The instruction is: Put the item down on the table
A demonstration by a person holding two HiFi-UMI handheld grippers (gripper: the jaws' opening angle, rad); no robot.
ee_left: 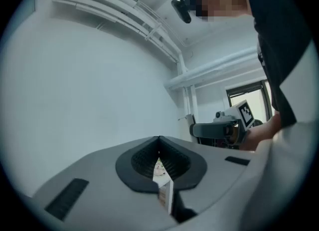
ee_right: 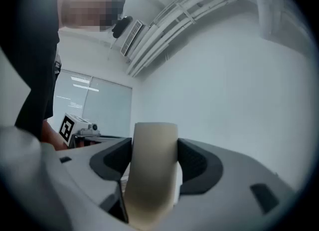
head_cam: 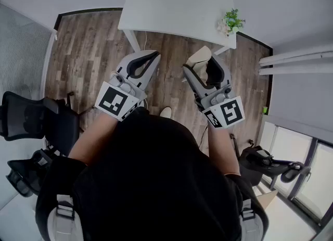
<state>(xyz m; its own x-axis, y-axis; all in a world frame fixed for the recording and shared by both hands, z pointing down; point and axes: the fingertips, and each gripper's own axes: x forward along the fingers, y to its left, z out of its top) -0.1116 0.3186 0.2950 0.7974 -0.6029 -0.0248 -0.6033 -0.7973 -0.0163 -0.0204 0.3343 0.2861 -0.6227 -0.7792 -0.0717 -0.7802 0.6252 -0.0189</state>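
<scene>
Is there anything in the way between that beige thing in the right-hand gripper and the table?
Nothing visible. The right gripper holds the beige roll in the air short of the white table, with only wood floor between them. The only thing on the table, a small potted plant, stands at its right corner.
</scene>
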